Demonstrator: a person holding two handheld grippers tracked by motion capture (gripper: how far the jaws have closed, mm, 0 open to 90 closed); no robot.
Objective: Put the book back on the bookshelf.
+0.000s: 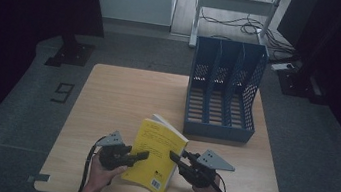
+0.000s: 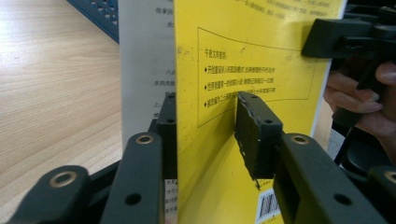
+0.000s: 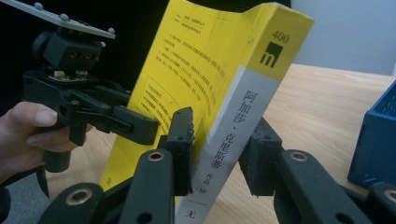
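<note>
A yellow paperback book [image 1: 156, 149] with a grey and yellow spine is held up tilted above the front of the wooden table [image 1: 117, 98]. My right gripper [image 1: 173, 155] grips it at the spine; in the right gripper view its pads press both sides of the book [image 3: 205, 60], so the right gripper [image 3: 222, 140] is shut on it. My left gripper [image 1: 142, 155] reaches in from the left. In the left gripper view the yellow cover [image 2: 243, 60] stands between the jaws of the left gripper [image 2: 210, 121], and the right-hand pad [image 2: 257, 135] stands a little off the cover.
A blue file organizer [image 1: 223, 93] with three slots stands upright at the back right of the table, just beyond the book. Bare wood lies to the left and behind. A stand and cables sit on the floor past the table.
</note>
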